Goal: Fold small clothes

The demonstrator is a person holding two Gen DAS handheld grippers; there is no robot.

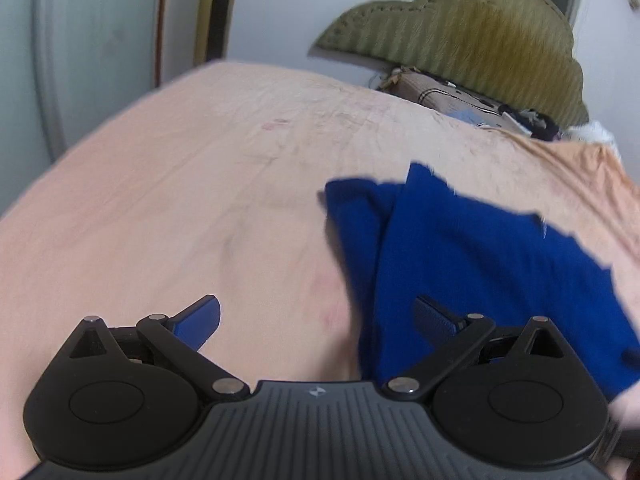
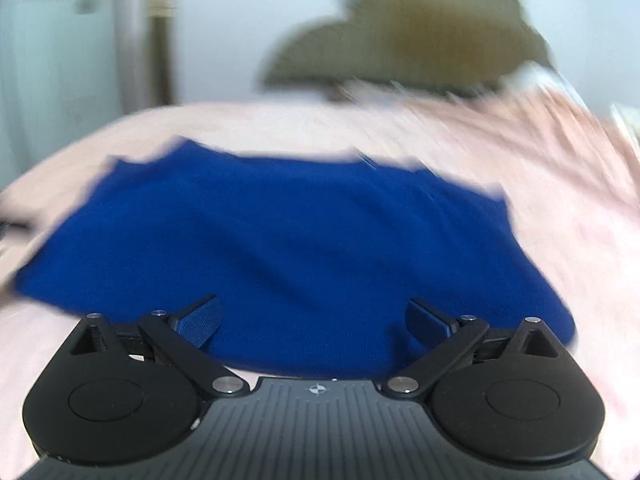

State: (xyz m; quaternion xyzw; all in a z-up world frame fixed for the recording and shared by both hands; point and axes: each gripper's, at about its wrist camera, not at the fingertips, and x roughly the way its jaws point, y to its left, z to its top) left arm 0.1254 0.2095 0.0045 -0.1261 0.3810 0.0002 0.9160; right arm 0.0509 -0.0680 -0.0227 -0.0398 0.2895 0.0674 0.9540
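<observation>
- Peach-pink bed sheet (image 1: 160, 208) covers the whole working surface, a bed, and is wrinkled but bare on its left half in the left wrist view; a pale wall and a dark upright post stand behind it.
- Left gripper (image 1: 316, 322) hangs low over that bare sheet with its two blue-padded fingers spread wide apart and nothing between them. One finger is over plain sheet, the other over the edge of the garment, so it looks poised to take that edge; that is a judgement only.
- One blue garment (image 1: 480, 264) is the only piece of clothing to fold that I can count. It lies on the sheet to the right of the left gripper, with one flap already doubled over along a long crease, likely a first fold.
- Right gripper (image 2: 314, 320) is also fully spread and empty, its two fingers straddling the near hem of the blue garment (image 2: 280, 240), which fills the middle of its view. That placement suits pinching the hem to carry it over. The right view is badly smeared, so whether the pads touch the cloth cannot be told.
- One olive scalloped headboard (image 1: 472, 40) stands at the far right end of the bed, with a cardboard box (image 1: 448, 98) and some dark clutter at its foot, well apart from the garment.
- Count: two grippers, four fingers, one garment, one box.
</observation>
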